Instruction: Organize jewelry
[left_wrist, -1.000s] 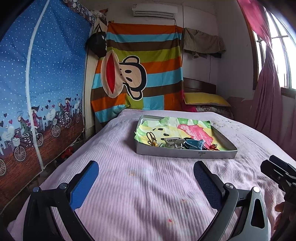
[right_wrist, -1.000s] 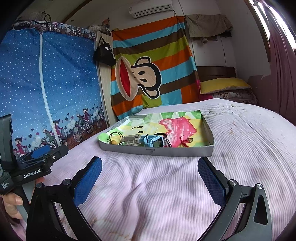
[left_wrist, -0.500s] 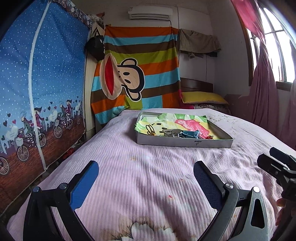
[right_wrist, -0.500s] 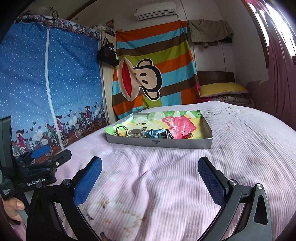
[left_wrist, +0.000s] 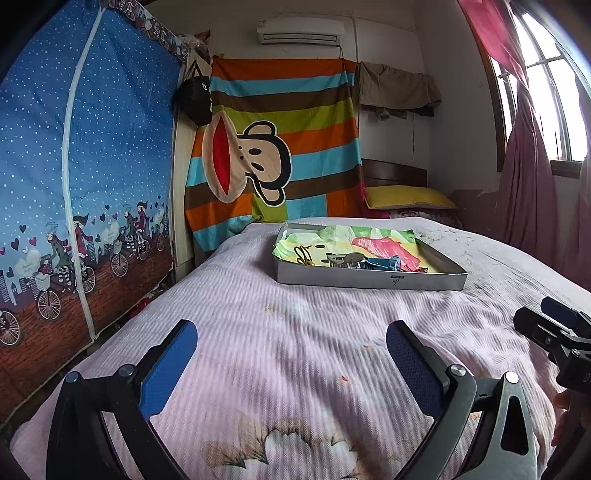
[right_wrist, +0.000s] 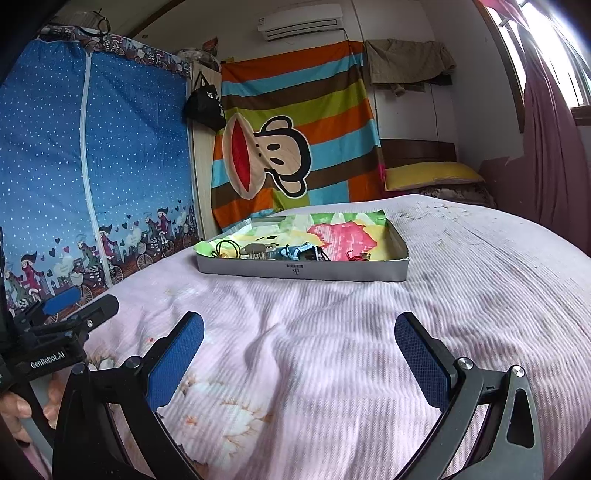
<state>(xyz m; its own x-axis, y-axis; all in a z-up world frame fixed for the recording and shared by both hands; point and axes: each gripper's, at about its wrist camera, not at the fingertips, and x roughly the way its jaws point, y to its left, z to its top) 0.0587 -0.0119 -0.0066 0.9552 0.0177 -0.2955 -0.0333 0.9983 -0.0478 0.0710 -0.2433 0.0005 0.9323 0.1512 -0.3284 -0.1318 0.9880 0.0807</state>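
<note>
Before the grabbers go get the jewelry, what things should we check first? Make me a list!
1. Left gripper open and empty: ok.
2. Right gripper open and empty: ok.
3. Shallow grey cardboard tray lying flat on the pink ribbed bedspread: ok.
4. Bedspread between grippers and tray free of things in the way: ok.
5. Jewelry pieces separate enough to pick one: cannot tell; the blue hair clip and the beige claw clip lie bunched together.
6. Grippers close enough to reach the tray: not ok, both are well short of it.
</note>
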